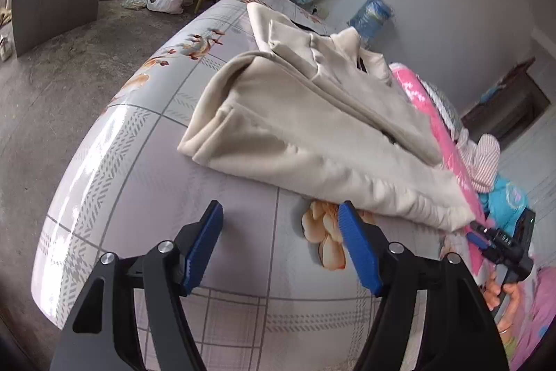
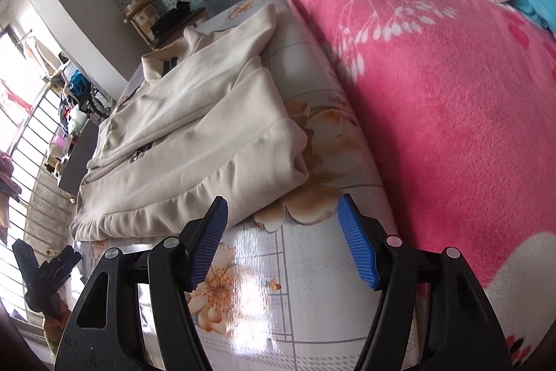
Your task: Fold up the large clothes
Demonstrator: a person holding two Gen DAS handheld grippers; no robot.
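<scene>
Blue-padded fingers of the left tool (image 1: 279, 251) stand apart over the glossy flowered sheet (image 1: 139, 169), gripping nothing. Just beyond them lies the cream jacket (image 1: 312, 127), folded into a thick bundle on the sheet, its collar end away from the camera and its hem corner running out to the right, where the right tool (image 1: 477, 237) shows small at the frame edge — that corner is just beside its tips, though contact cannot be told. White marks on that tool's black body are too blurred to read. Past the jacket's right side runs a pink blanket (image 1: 441, 124).

From the right wrist view, the jacket (image 2: 194, 141) fills the left half, ribbed hem nearest, lying flat on the sheet (image 2: 312, 266). The left tool (image 2: 52, 270) appears dark at the lower left, near the hem's far corner. The right tool (image 2: 283, 244) has its fingers spread wide above the sheet, close to the jacket's near corner but not touching it — nothing between them. To the right the pink blanket (image 2: 434, 99), with its white leaf print, rises alongside.
</scene>
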